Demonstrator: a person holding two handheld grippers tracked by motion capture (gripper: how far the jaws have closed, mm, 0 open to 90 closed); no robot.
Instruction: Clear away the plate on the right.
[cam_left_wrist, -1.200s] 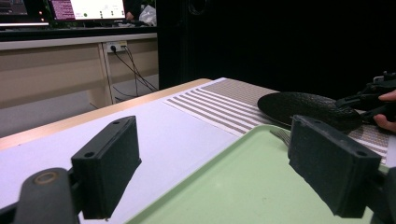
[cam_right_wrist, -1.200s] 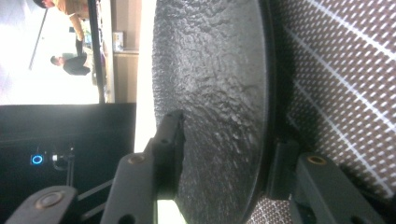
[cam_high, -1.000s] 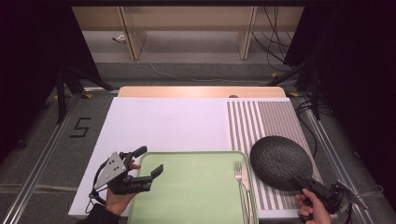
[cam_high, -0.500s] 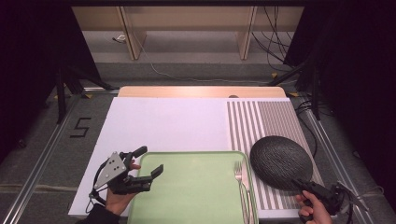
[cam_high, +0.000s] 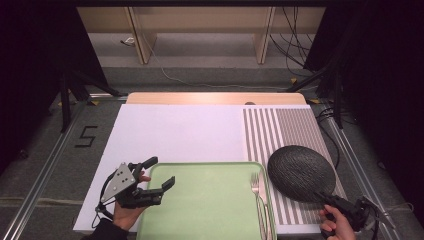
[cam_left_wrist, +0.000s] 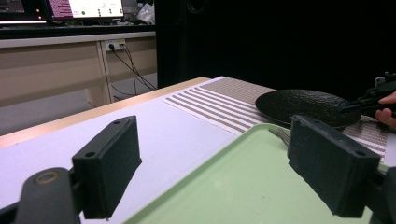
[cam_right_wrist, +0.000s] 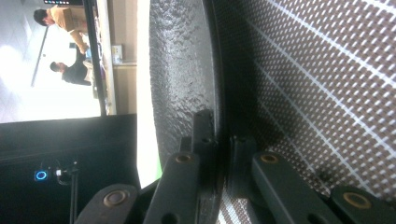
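A black textured plate (cam_high: 301, 172) lies on the striped placemat (cam_high: 280, 130) at the right. My right gripper (cam_high: 325, 197) is shut on the plate's near rim (cam_right_wrist: 215, 154), one jaw above and one below it. A light green tray (cam_high: 210, 210) sits at the table's front with a silver fork (cam_high: 260, 192) along its right side. My left gripper (cam_high: 160, 174) is open, its jaws spread over the tray's near-left corner with nothing between them. In the left gripper view the plate (cam_left_wrist: 303, 106) and the fork's tines (cam_left_wrist: 280, 134) lie past the tray (cam_left_wrist: 243, 182).
A white mat (cam_high: 175, 132) covers the table's left and middle. A wooden edge (cam_high: 215, 98) runs along the back of the table. Cables and table legs stand on the floor beyond. A floor mark "5" (cam_high: 86, 136) lies at the left.
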